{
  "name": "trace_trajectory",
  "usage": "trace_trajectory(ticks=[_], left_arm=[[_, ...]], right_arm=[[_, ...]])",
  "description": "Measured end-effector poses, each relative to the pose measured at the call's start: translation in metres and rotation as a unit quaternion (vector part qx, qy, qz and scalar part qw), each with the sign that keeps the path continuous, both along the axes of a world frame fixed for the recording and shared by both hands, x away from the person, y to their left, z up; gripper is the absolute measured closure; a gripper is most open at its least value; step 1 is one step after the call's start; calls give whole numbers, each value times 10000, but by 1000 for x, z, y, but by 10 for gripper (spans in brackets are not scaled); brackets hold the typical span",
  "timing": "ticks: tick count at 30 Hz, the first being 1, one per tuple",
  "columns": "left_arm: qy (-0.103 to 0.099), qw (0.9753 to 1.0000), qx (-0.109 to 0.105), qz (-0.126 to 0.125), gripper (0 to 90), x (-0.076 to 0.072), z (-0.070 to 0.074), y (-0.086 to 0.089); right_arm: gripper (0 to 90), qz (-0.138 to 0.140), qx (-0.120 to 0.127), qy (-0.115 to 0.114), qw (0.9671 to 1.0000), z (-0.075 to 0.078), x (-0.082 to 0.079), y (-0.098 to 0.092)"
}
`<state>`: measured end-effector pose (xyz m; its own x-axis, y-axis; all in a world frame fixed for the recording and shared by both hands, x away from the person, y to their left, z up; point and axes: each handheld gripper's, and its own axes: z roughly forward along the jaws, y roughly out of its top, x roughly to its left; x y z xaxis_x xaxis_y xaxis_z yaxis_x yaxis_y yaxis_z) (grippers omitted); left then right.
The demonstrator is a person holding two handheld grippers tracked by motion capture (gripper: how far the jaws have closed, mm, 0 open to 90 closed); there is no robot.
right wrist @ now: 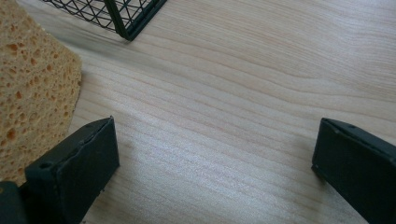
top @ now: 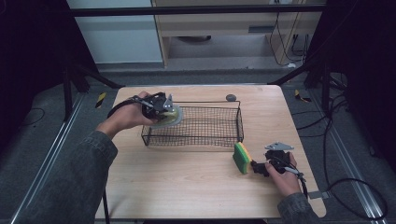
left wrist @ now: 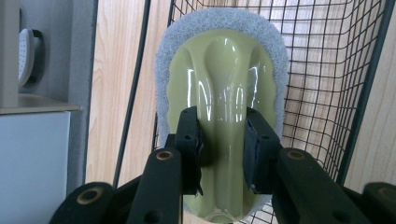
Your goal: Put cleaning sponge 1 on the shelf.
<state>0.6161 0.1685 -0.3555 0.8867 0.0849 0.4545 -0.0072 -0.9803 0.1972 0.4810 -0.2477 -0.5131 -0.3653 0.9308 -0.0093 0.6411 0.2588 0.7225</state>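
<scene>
My left gripper (top: 166, 109) (left wrist: 223, 140) is shut on the ridge handle of a pale green scrubber with a white pad (left wrist: 222, 79) (top: 172, 116), holding it over the left end of the black wire basket (top: 210, 126) (left wrist: 327, 70). A green and yellow sponge (top: 242, 157) (right wrist: 32, 88) stands on its edge on the wooden table, just in front of the basket's right corner. My right gripper (top: 256, 167) (right wrist: 215, 158) is open beside it, its jaws wide apart over bare wood with the sponge just outside the left jaw.
The table (top: 187, 182) is light wood with open room in front of the basket. A small dark round object (top: 230, 97) lies at the table's far edge behind the basket. Black frame bars and cables surround the table on the floor.
</scene>
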Motion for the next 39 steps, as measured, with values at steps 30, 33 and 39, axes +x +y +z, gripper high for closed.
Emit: trace_trajectory(ticks=[30,33,39], left_arm=[[281,9994,173,128,704,4,-27,7],[305,9992,202,141,704,5,-29,6],[371,9989,255,149,703,5,-36,4]], right_arm=[[7,-2,1,0,10000,0,0,0],[7,-2,0,0,10000,0,0,0],[7,-10,10,1,10000,0,0,0]])
